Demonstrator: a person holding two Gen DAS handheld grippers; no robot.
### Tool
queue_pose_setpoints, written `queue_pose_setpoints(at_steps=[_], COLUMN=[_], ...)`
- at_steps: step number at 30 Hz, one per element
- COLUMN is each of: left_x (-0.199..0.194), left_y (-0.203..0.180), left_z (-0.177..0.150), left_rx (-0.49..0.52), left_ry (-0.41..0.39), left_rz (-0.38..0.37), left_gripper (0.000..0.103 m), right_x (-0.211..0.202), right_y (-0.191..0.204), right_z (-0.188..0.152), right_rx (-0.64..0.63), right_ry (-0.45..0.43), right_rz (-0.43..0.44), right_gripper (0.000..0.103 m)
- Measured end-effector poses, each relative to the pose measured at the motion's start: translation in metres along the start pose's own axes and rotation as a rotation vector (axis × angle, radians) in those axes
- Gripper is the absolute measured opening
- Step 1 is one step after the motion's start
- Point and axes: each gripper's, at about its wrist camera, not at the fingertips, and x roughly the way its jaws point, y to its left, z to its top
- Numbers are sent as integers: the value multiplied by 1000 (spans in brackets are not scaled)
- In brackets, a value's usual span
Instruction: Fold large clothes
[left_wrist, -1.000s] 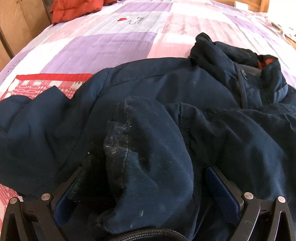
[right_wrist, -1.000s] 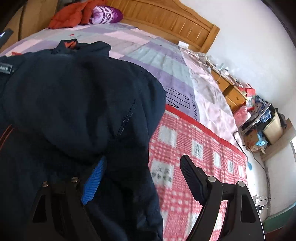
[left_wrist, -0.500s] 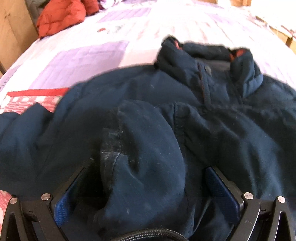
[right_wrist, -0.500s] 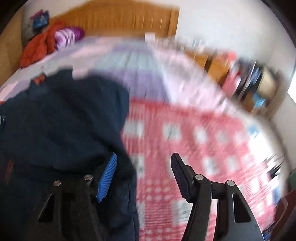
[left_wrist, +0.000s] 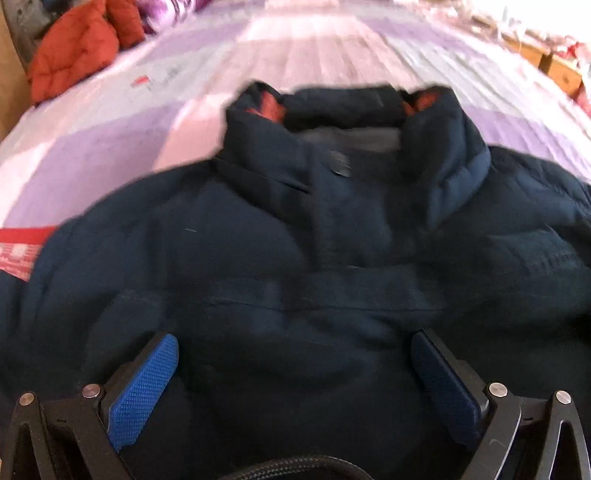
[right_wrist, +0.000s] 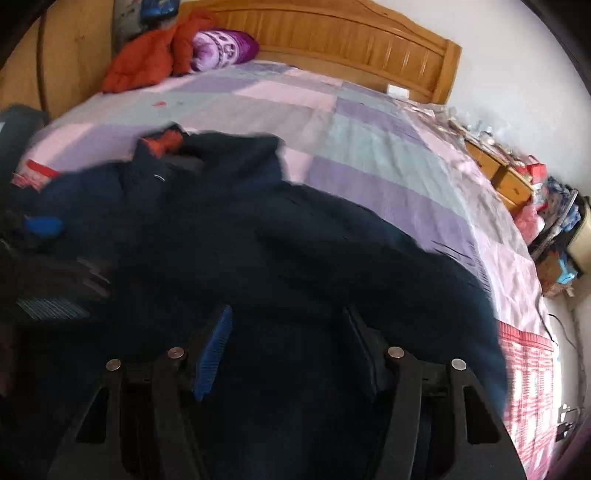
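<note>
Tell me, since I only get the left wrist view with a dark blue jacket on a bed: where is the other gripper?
Observer: The right gripper hangs over the jacket, to the right of yours, jaws apart.
Operator: What's past the far end of the bed?
Observer: A wooden headboard, which your view cuts off.
Operator: And to the right of the jacket?
Observer: A red checked blanket lies over that side of the bed.
</note>
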Motion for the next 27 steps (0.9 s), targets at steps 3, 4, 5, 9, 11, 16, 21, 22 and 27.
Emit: queue_pose_setpoints(at_steps=[3, 4, 5, 9, 11, 16, 21, 22, 27], left_x=[-5, -5, -7, -8, 6, 9, -17, -22, 0], left_y=[17, 24, 31, 48, 76, 69, 74, 77, 93], left_z=[-7, -8, -10, -18, -25, -24, -31, -37, -51], left_rx=[1, -7, -23, -58, -186, -123, -114, -104, -145], left_ry=[-46, -54, -65, -80, -25, -18, -41, -49, 2], left_rz=[-10, -11, -8, 72, 19, 47, 72, 73, 18], left_gripper=[103, 103, 103, 103, 103, 103, 103, 103, 103], right_x=[-2, -2, -3, -8, -8, -7, -41, -51, -41], right_y=[-50, -63, -74, -87, -85, -76, -64, -65, -86], right_z=[-19, -24, -28, -35, -40, -37, -44, -52, -81], right_rx=[50, 65, 77, 111, 125, 85, -5, -3, 104], right_ry=[-21, -23, -24, -37, -33, -17, -47, -62, -13], right_rz=[1, 14, 31, 49, 54, 41, -43, -43, 24], right_gripper=[14, 6, 0, 0, 0, 0, 7, 7, 7])
